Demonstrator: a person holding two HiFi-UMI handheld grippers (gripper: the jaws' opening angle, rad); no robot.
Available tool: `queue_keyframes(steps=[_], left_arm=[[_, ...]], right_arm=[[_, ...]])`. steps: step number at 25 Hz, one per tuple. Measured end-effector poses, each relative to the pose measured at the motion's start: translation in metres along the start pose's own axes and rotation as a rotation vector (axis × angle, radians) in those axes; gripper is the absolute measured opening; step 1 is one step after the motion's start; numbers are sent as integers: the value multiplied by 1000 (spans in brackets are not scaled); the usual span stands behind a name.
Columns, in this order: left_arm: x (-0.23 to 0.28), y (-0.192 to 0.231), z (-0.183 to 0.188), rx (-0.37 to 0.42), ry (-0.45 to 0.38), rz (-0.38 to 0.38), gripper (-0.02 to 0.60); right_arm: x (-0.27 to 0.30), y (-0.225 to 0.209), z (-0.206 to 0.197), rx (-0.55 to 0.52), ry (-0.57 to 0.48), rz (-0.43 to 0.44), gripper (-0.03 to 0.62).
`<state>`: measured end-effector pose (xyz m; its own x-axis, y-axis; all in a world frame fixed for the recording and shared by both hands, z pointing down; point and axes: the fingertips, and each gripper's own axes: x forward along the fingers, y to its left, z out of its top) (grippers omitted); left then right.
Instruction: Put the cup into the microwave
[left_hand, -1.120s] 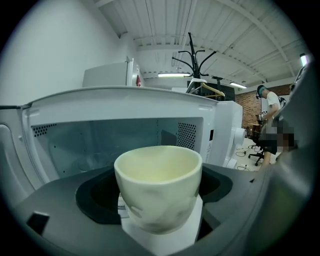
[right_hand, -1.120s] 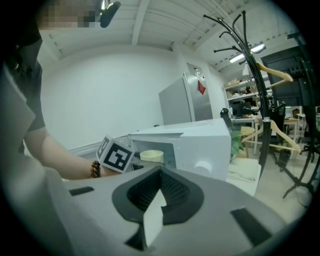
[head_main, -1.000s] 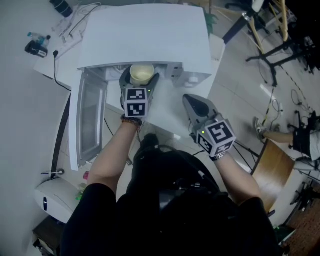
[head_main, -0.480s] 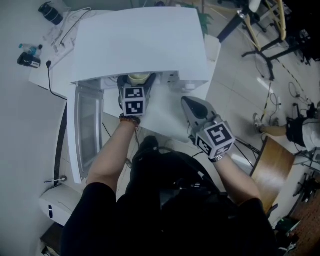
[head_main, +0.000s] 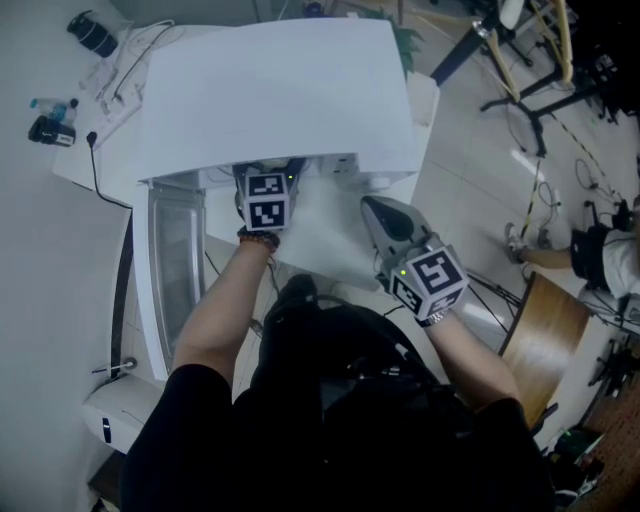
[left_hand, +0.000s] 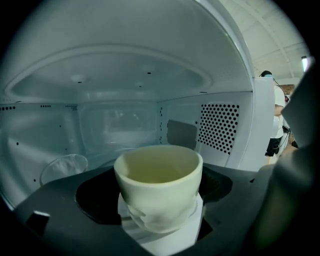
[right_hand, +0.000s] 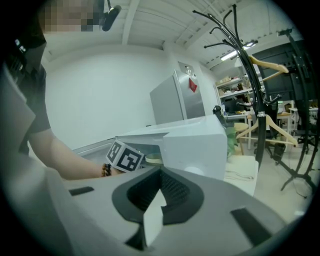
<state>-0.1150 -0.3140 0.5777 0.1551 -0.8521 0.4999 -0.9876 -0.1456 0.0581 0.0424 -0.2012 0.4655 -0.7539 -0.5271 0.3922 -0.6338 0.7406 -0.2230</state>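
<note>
Cup (left_hand: 159, 182), pale cream and upright, sits clamped between the jaws of the left gripper (head_main: 266, 190) at lower centre of that gripper's view. It is inside the microwave (head_main: 280, 90) cavity, with the back wall ahead and the perforated side wall (left_hand: 220, 125) at right. Door (head_main: 172, 270) hangs open at the left of the head view. Right gripper (head_main: 380, 212) hovers outside at centre right, jaws clenched on nothing. 1 red sticker (right_hand: 192, 85) marks the grey cabinet (right_hand: 172, 102) in the upper centre of the right gripper view — its print is too small to read.

So the cup (left_hand: 159, 180) sits between the left gripper's (left_hand: 160, 225) jaws, inside the microwave (head_main: 270, 90), roughly mid-cavity I think. The door (head_main: 175, 270) swings out on the left. The right gripper (head_main: 382, 218) hangs out front, right of the opening.
</note>
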Motion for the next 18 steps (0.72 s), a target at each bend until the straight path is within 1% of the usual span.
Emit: queue_keyframes(steps=[10, 14, 18], left_arm=[[12, 1, 1, 7, 16, -8, 445], [12, 2, 1, 6, 10, -10, 445], [9, 4, -1, 5, 8, 4, 446]], right_arm=[[4, -4, -1, 17, -2, -11, 3], [6, -4, -3, 25, -3, -10, 3], [5, -3, -6, 33, -4, -8, 3]])
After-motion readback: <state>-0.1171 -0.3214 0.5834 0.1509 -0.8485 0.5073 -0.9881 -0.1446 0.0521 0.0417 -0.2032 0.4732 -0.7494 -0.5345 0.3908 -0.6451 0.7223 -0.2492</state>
